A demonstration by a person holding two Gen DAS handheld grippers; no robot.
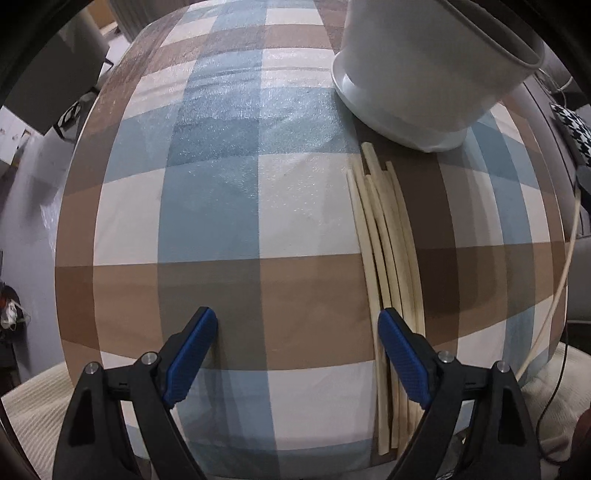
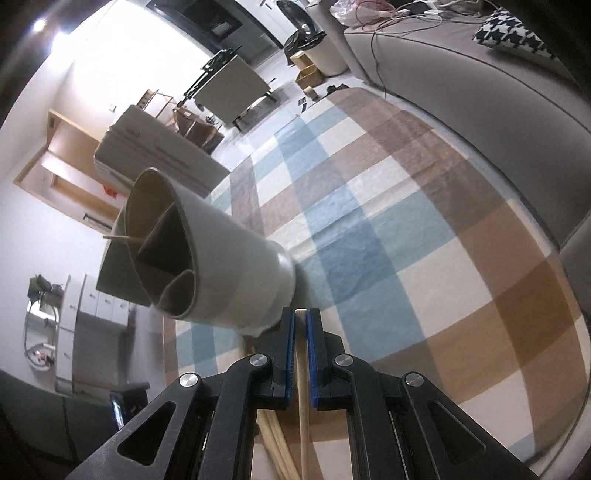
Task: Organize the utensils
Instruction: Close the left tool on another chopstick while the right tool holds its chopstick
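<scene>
In the left wrist view several pale wooden chopsticks [image 1: 380,229] lie side by side on the checked tablecloth [image 1: 221,184]. My left gripper [image 1: 297,317] points down at the table, open and holding nothing, its right finger over the bundle's edge. A white utensil holder [image 1: 417,66] on a saucer-like base stands just beyond the bundle. My right gripper [image 2: 301,314] is shut on a single chopstick [image 2: 303,406] that runs along between its blue pads. The holder [image 2: 221,266], divided into compartments, is close ahead on the left. A thin stick [image 2: 122,238] pokes out of it.
More loose chopsticks [image 2: 275,443] lie under my right gripper. A grey sofa [image 2: 461,74] with a houndstooth cushion [image 2: 509,31] borders the table's far side. A pale thin line [image 1: 567,258] curves past the table's right edge. Cabinets and a chair stand beyond.
</scene>
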